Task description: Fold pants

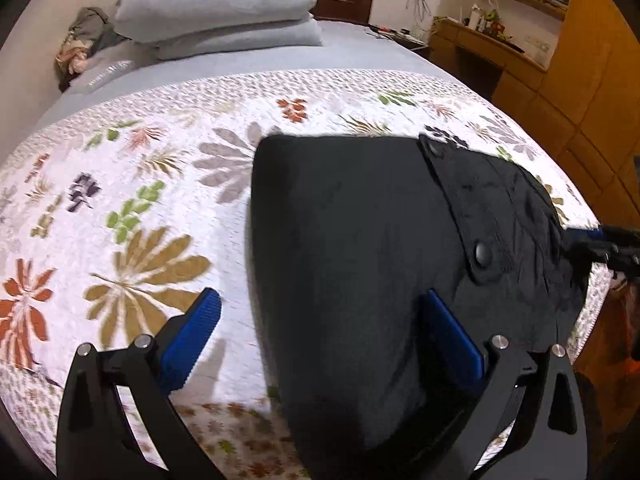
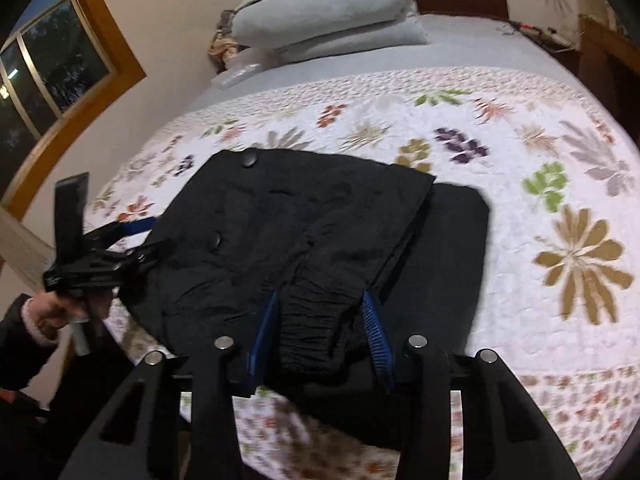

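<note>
Floral quilt under black pants; left hand-held gripper spread, right hand-held gripper pinching waistband.

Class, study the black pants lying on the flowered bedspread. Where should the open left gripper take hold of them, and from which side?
Probably the long straight edge of the black pants that borders the bare bedspread. The left gripper hangs astride that edge, with one finger over the bedspread and one over the cloth. So come in from the bedspread side.
</note>
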Motion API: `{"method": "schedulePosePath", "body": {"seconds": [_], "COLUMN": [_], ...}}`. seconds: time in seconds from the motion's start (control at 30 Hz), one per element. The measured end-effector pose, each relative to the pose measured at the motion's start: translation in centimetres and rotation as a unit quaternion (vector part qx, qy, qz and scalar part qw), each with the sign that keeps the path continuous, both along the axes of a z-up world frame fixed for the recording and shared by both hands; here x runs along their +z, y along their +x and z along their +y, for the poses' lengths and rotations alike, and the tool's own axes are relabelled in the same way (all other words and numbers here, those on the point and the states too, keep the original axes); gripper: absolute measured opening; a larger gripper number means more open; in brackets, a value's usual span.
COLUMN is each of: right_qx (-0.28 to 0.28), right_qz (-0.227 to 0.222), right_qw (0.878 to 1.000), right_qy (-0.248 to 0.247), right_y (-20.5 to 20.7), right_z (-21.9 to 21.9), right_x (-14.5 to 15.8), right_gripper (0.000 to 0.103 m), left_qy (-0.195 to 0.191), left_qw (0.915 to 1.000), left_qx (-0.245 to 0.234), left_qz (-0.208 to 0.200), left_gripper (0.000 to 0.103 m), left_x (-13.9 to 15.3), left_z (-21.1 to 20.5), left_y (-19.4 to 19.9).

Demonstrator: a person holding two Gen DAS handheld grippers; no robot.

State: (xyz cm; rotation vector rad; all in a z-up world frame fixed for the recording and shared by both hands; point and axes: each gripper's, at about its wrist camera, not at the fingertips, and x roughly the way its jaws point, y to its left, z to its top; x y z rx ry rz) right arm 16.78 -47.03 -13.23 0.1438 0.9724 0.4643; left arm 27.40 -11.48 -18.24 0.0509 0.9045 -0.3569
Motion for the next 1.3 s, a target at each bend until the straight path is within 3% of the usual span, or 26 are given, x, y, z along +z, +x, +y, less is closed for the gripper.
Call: {"method": "schedulePosePath", "body": {"seconds": [0.17,0.3,0.33,0.4,0.47,0.67,0.87,0.93,1.0,1.1,1.27,1.3], "right_qx": [0.029,0.041,0.039,0.023,0.001,-0.019,0.007,0.022,0.024,0.016,0.019,0.021], "right_qz": [-0.015,-0.001,0.007,0.024,0.021,0.047,0.084,0.081,0.075,0.078,0.058,0.047], "right_qw": [0.999,0.997,0.998,0.999,1.0,0.997,0.993,0.994,0.995,0.993,0.993,0.993], "right_qy": [-0.008,-0.067,-0.056,-0.025,-0.009,0.057,0.081,0.071,0.053,0.089,0.106,0.107], "right_y": [0.4,0.7,0.7,0.6,0.6,3.8,6.2,6.2,6.4,6.5,5.4,4.9], "right_z": [3.0,4.1,3.7,2.4,1.2,-0.6,1.8,3.1,3.9,3.0,1.9,1.6], "right_x": [-0.5,-1.3,-1.2,-0.7,-0.2,-0.9,-3.2,-3.6,-3.9,-3.8,-2.2,-1.5], "right_gripper": [0.043,0.047,0.048,0.074,0.081,0.081,0.082,0.076,0.051,0.031,0.021,0.02], "left_qy": [0.007,0.005,0.003,-0.002,-0.009,-0.004,0.01,0.021,0.017,0.008,-0.019,-0.024], "left_qw": [0.9998,1.0,1.0,0.9999,0.9999,1.0,0.9999,0.9998,0.9999,0.9996,0.9983,0.9981], "left_qx": [0.007,0.007,0.007,0.009,0.007,0.0,0.005,0.003,0.004,0.007,-0.019,-0.021], "left_qz": [-0.017,0.0,0.004,0.006,0.007,0.002,-0.008,-0.005,0.001,0.025,0.052,0.053], "left_gripper": [0.101,0.101,0.101,0.101,0.101,0.101,0.101,0.101,0.101,0.101,0.097,0.091], "left_x": [0.7,-0.3,-0.6,-0.9,-0.9,-0.7,-0.2,-0.3,-0.6,-1.5,-1.4,-1.2], "left_z": [0.7,0.8,0.8,0.9,1.1,1.3,1.5,1.4,1.5,1.4,1.1,1.2], "left_y": [0.1,0.6,0.6,0.7,0.7,0.3,0.2,0.3,0.5,1.1,1.1,1.0]}}
